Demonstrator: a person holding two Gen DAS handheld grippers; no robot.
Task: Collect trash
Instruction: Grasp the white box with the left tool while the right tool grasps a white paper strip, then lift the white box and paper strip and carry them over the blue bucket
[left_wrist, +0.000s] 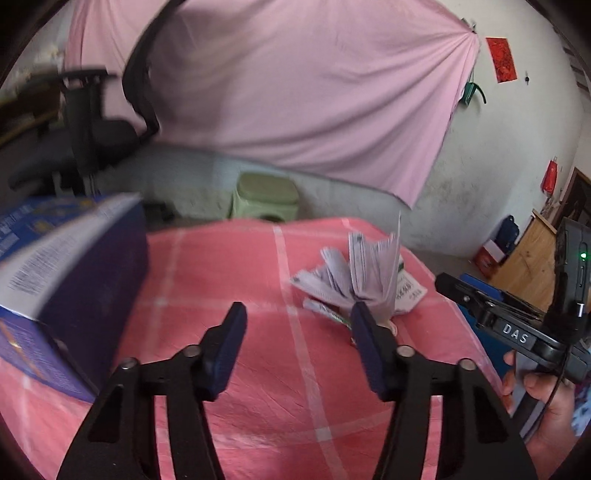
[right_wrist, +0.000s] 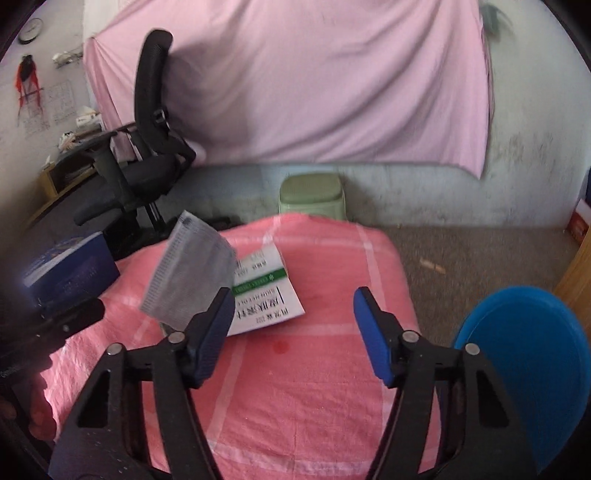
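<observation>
Left gripper (left_wrist: 297, 325) released, jaws wide, nothing between them. Right gripper (right_wrist: 293, 314) also released and empty. Trash: folded paper leaflet (right_wrist: 188, 278) lying on a white-green printed sheet (right_wrist: 266, 291), just ahead-left of the right gripper's left finger and ahead-right of the left gripper. Blue box (left_wrist: 66, 280) close on the left gripper's left. Bare pink cloth (right_wrist: 303, 387) under both tools; cloth edge and blue bin (right_wrist: 532, 369) right of the right gripper.

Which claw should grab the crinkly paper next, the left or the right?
Probably the right gripper: it is open, with the folded paper by its left fingertip. The left gripper is open too, but the paper lies further ahead.
</observation>
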